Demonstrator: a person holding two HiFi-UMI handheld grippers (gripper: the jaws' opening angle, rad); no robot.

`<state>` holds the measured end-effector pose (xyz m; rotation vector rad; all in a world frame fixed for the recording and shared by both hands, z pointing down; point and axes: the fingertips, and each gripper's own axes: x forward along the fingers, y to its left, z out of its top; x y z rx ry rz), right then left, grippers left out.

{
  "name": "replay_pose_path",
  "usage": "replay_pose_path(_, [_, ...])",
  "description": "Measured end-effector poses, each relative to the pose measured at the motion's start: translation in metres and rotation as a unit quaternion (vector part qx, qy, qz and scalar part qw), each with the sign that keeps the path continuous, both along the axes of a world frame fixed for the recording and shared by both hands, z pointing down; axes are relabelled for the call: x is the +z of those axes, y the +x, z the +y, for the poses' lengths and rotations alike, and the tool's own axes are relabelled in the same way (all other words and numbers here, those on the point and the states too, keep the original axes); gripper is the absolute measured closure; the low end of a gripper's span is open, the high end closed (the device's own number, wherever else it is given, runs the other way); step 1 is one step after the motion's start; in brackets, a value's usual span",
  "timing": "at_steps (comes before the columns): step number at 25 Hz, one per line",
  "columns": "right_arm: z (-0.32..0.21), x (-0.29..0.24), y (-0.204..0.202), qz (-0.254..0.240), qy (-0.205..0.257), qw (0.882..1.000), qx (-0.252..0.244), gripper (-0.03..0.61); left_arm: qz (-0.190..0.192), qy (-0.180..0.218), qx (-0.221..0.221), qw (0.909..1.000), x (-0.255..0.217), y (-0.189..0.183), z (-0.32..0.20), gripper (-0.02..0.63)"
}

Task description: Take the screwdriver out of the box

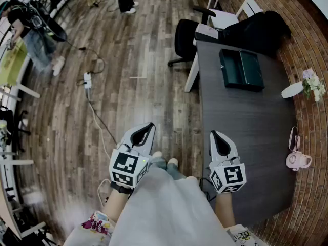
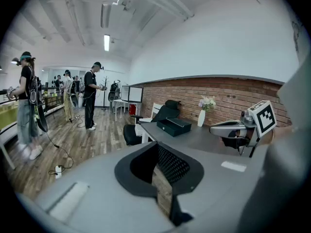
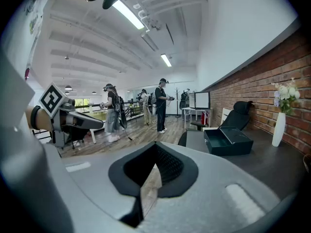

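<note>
Open box (image 1: 241,69) seen at desk (image 1: 251,127) far end. Left gripper (image 1: 147,128) held beside desk, right gripper (image 1: 215,136) over desk; both closed, empty.

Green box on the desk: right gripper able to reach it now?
Probably not yet: the box sits open at the far end of the desk, well beyond the shut, empty right gripper. Bare desk lies between them, so the way looks free.

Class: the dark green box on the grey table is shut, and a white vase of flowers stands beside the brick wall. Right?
No: the dark green box on the grey table is open, as the right gripper view shows. The white vase of flowers is beside the brick wall.
</note>
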<state>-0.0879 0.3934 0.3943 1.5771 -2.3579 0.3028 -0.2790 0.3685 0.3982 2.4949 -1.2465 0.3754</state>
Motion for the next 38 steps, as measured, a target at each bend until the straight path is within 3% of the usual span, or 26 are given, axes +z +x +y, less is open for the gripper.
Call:
replay_pose_path(11, [-0.021,0.003,-0.013,-0.02,0.008,1.0,0.012,0.577,-0.004,0.015,-0.002,0.9999,-0.002,-0.024,-0.016,0.602])
replay_pose_path(18, [-0.03,0.001,-0.038,-0.026,0.015,1.0,0.004,0.515,0.006,0.02,0.002,0.9998,-0.002,-0.045,-0.024,0.574])
replay_pose_path(26, [-0.041,0.009,-0.047,-0.037,0.005,0.999,0.0,0.489,0.009,0.014,-0.004,0.9999,0.006,-0.055,-0.033,0.531])
replay_pose_path(32, [-0.088,0.016,-0.049,-0.047,0.0,0.999,-0.016,0.485,0.006,0.012,-0.025,0.9996,0.012,-0.06,-0.071,0.513])
replay_pose_path(38, [-0.163,0.012,-0.043,-0.043,0.003,0.998,-0.036,0.482,0.009,0.021,-0.044,0.9988,0.005,-0.055,-0.142,0.505])
